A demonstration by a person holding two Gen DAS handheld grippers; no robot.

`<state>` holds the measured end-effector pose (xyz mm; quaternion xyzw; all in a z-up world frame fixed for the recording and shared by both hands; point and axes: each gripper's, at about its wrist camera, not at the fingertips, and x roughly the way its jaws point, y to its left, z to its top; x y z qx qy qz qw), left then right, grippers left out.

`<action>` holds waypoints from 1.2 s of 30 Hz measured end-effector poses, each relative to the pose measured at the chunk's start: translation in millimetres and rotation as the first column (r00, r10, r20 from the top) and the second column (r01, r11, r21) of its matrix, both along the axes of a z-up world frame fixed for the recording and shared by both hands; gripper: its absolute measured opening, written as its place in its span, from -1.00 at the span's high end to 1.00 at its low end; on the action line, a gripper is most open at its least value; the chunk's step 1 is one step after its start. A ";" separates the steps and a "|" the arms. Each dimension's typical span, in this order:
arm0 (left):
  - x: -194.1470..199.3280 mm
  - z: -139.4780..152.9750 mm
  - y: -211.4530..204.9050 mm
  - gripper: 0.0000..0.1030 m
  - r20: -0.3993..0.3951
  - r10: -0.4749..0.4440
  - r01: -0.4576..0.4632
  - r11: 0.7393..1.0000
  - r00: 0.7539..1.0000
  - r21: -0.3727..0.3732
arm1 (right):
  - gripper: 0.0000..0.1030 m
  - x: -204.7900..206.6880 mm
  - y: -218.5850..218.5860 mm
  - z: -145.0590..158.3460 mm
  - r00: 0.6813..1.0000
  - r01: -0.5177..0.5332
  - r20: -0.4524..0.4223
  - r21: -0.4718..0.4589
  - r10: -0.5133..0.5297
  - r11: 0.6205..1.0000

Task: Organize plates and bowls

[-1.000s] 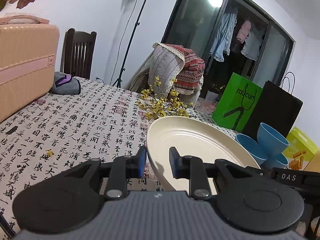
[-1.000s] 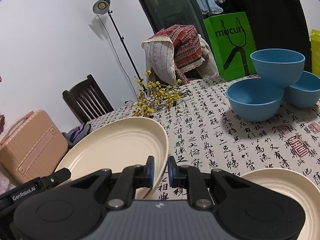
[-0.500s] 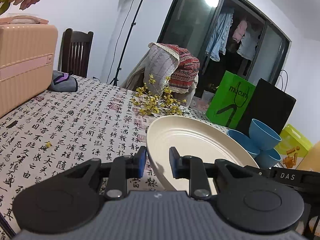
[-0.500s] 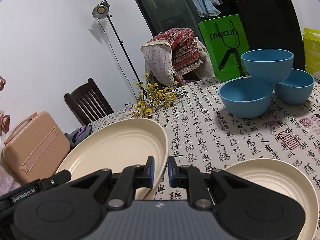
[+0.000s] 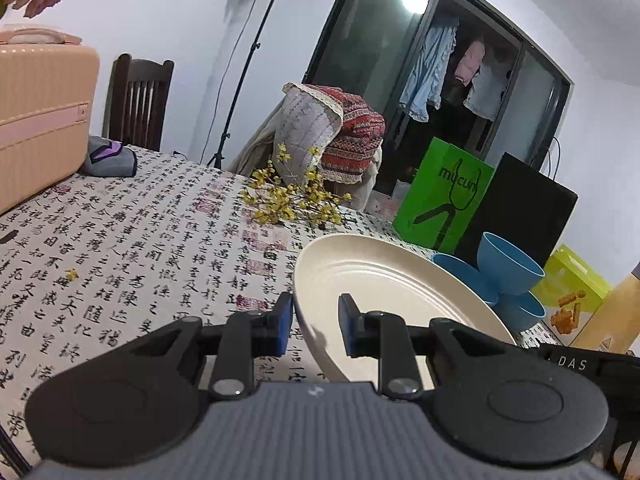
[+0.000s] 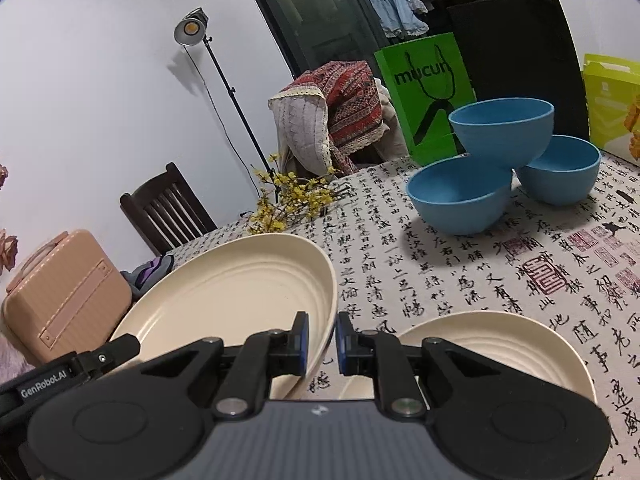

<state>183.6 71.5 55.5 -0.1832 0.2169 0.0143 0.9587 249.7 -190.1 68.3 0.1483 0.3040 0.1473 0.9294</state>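
- Left wrist view: my left gripper (image 5: 312, 322) has its fingers clamped narrow on the rim of the cream plate (image 5: 384, 292), one blue pad on the outside of the rim, the other on the inside.
- That plate is tilted and lifted clear of the patterned surface (image 5: 132, 236); most of it spreads ahead and to the right of my left fingers.
- Right wrist view: my right gripper (image 6: 320, 340) pinches the opposite rim of the same cream plate (image 6: 236, 292), fingers nearly together with only the rim between the pads.
- From here the held plate lies ahead and to the left of the right fingers, and the left gripper's black body shows at its far left edge.
- A second cream plate (image 6: 492, 352) lies flat on the surface just right of the right fingers, partly hidden behind the gripper body.
- Three blue bowls (image 6: 500, 152) sit well ahead and to the right of the right fingers; one is perched on the rims of the other two.
- Yellow flower sprigs (image 5: 292, 200) lie on the surface far ahead of the left fingers, and a green bag (image 6: 424, 96) stands behind the bowls.
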 end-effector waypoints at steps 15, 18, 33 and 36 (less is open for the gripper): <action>5.0 -10.9 -29.4 0.52 -0.017 -0.053 0.053 0.999 0.998 0.004 | 0.73 -5.7 -36.6 -15.1 0.999 0.040 -0.009 0.031 -0.040 0.999; 3.0 -11.8 -34.7 0.52 -0.013 -0.062 0.062 0.998 0.998 0.013 | 0.73 -8.7 -43.6 -16.5 0.999 0.050 -0.001 0.042 -0.050 0.998; -3.1 -16.5 -55.5 0.52 -0.013 -0.099 0.099 0.995 0.995 0.015 | 0.73 -26.6 -67.8 -18.4 0.996 0.085 0.019 0.066 -0.086 0.994; -3.9 -18.3 -62.9 0.52 -0.016 -0.108 0.109 0.994 0.994 0.022 | 0.73 -29.3 -74.6 -20.3 0.995 0.097 0.018 0.069 -0.099 0.993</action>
